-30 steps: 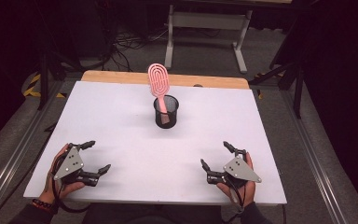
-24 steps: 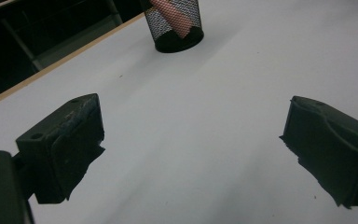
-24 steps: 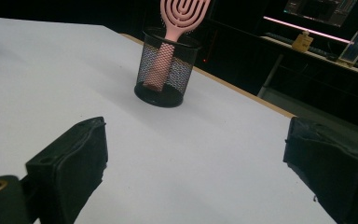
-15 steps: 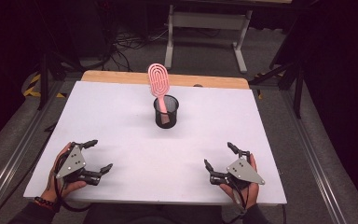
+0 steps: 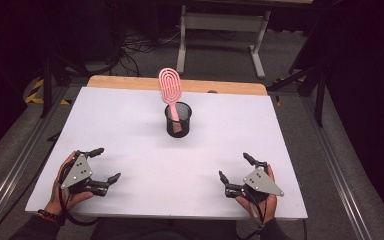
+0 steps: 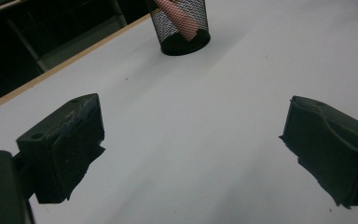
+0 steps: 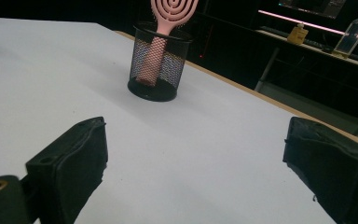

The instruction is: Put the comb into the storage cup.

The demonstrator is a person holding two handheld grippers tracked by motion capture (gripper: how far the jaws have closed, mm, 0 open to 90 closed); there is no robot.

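A pink hairbrush stands handle-down in a black mesh cup near the middle of the white table. The cup sits at the top of the left gripper view; the brush and cup are ahead in the right gripper view. My left gripper rests open near the front left edge, held by a hand. My right gripper rests open near the front right edge. Nothing lies between either pair of jaws.
A wooden strip runs along the table's far edge. Beyond it stand a metal desk frame and cables on the floor. A bottle stands on a dark shelf in the right gripper view.
Both grippers have slid slightly toward the table's front edge. The brush and cup have not moved.
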